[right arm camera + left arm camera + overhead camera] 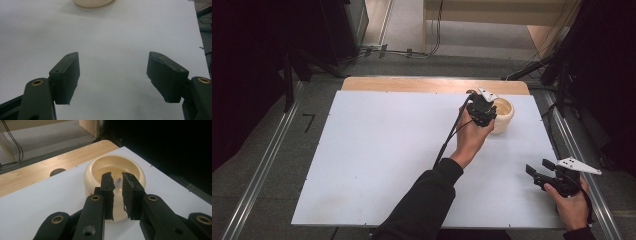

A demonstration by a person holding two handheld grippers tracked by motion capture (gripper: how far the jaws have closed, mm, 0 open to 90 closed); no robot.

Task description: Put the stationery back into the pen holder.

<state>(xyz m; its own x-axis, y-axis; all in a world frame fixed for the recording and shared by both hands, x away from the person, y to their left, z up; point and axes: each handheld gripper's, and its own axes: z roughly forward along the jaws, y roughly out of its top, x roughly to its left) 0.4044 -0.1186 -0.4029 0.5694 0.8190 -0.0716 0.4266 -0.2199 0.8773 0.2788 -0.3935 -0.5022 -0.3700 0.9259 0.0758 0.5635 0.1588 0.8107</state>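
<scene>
Right tongs point(539, 171) idle, spread wide (nothing between); left tongs point(118, 182) nearly shut over bowl point(113, 170) rim: lower squarely, grip one wall.

Black tongs in each hand: the left tongs point(482, 111) trail a thin black cable down past a dark sleeve point(427, 200), the right tongs point(557, 177) carry a pale grey three-cornered plate point(576, 165). Up close, brass-ringed pivots point(95, 198) and chipped, ragged pads point(109, 195).
</scene>
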